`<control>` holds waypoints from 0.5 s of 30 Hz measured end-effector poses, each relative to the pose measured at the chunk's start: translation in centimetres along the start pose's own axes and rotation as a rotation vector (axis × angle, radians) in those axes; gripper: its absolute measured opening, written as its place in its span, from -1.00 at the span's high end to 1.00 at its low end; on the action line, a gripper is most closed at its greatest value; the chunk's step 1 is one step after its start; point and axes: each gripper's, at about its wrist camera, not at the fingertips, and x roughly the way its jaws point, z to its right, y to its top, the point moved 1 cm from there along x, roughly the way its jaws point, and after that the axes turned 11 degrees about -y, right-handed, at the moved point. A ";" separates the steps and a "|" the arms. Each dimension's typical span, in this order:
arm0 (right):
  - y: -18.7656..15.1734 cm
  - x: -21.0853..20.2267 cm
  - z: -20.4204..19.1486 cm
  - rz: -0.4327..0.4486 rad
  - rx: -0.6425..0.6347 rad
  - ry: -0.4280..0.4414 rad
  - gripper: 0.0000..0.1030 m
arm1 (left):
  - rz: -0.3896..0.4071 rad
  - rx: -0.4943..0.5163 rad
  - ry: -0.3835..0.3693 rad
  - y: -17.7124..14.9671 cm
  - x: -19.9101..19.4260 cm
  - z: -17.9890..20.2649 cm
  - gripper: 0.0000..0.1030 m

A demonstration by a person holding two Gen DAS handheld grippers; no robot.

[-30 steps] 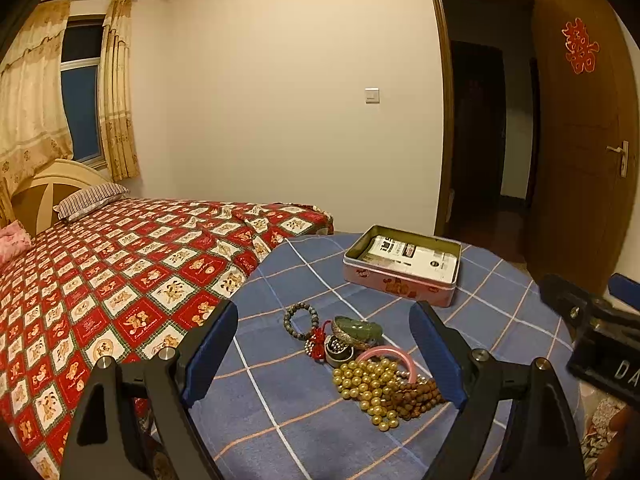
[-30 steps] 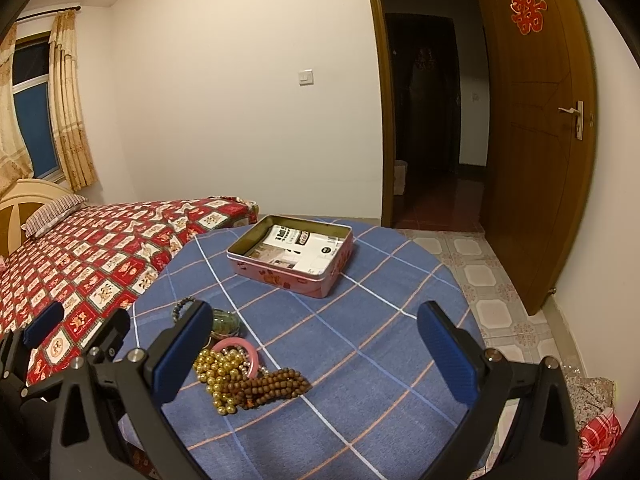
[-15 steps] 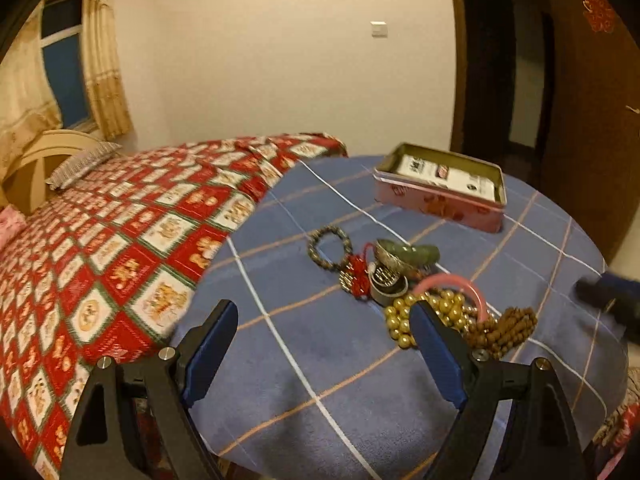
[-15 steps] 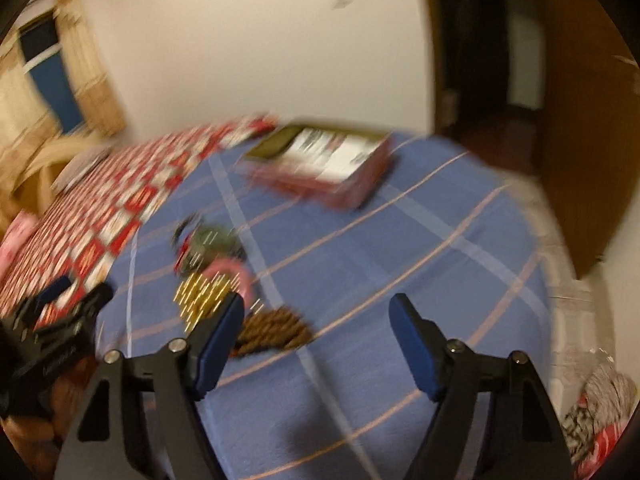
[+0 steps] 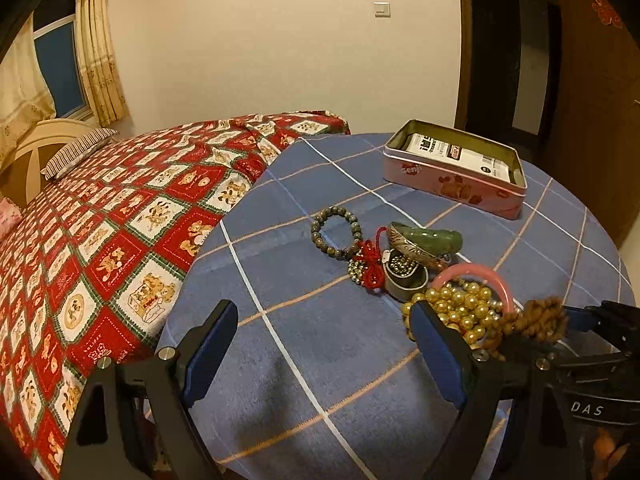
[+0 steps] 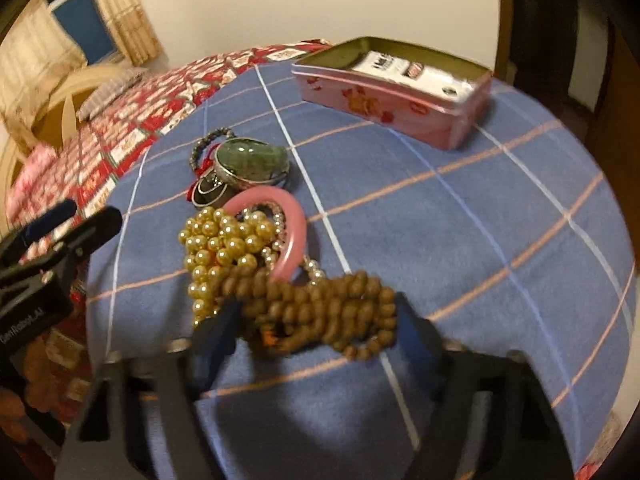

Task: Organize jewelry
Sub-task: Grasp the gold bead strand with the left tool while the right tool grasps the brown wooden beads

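1. Jewelry lies in one heap on a round table (image 5: 320,360) under a blue checked cloth, nearer the camera than the open pink tin (image 5: 456,168), which stands well apart from it.
2. Farthest from the tin in the heap is the brown wooden bead strand (image 6: 320,304); touching it on the tin side are the gold pearl beads (image 6: 216,248) and a pink bangle (image 6: 294,232).
3. Closer to the tin sit a green stone bangle (image 5: 428,238), a small metal ring box (image 5: 404,276), a red knotted cord (image 5: 370,264) and a dark bead bracelet (image 5: 336,232).
4. The right gripper (image 6: 320,332) straddles the brown strand, its jaws having just been closing; the blurred view seems to show the pads near the beads but not yet pressing.
5. The left gripper (image 5: 320,352) hangs wide over bare cloth beside the heap, away from the tin, holding nothing.
6. A bed (image 5: 100,220) with a red patterned cover stands beside the table.
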 end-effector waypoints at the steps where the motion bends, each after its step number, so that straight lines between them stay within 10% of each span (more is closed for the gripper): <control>1: 0.1 0.0 0.3 -0.007 -0.001 0.014 -0.29 | -0.003 -0.002 -0.001 0.1 0.2 -0.1 -0.70; 5: 0.7 -0.6 1.4 0.014 0.027 0.037 0.08 | -0.003 -0.010 -0.018 0.7 0.6 -0.3 -0.70; 7: 1.2 -1.4 2.3 0.033 0.055 0.040 0.73 | 0.000 -0.015 -0.035 1.0 0.9 -0.3 -0.70; 15: 2.6 -2.1 4.9 0.075 0.119 0.003 0.67 | -0.037 0.002 -0.132 1.4 2.8 1.9 -0.70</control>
